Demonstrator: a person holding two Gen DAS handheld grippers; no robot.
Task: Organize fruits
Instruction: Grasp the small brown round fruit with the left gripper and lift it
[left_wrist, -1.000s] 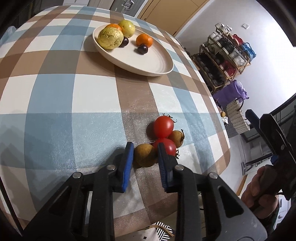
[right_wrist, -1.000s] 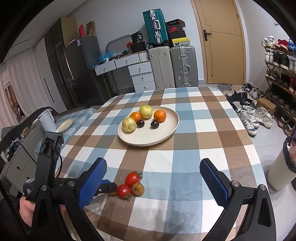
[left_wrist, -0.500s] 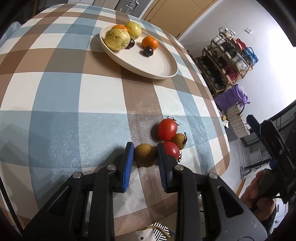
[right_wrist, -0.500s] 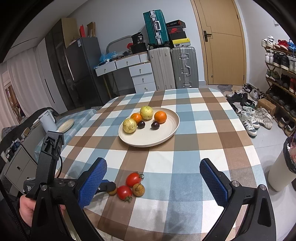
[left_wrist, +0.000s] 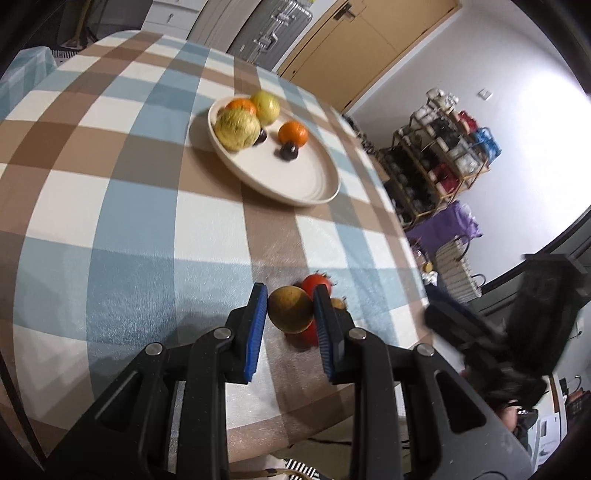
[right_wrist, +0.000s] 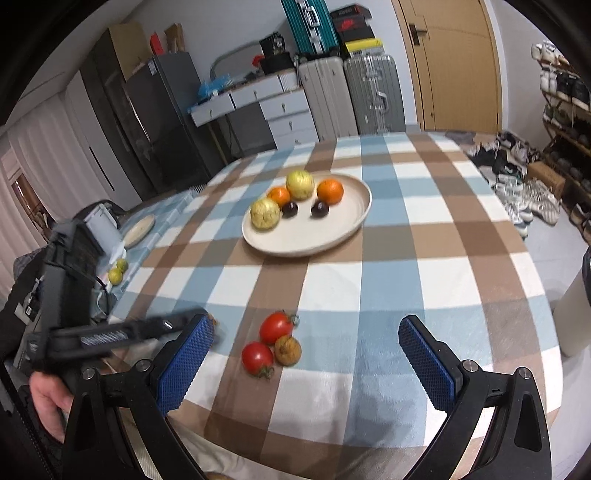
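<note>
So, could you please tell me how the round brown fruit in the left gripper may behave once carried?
The round brown fruit looks firm: the left gripper pinches it without visible denting. Being round, it would probably roll once released on the shallow cream plate, so set it down gently.

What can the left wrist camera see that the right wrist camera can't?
Only the left wrist view shows the brown fruit clamped in the left hand-held gripper. Only the right wrist view shows the open right hand-held gripper, two tomatoes with another brown fruit in full, and the suitcases. Both show the plate of fruit.
</note>
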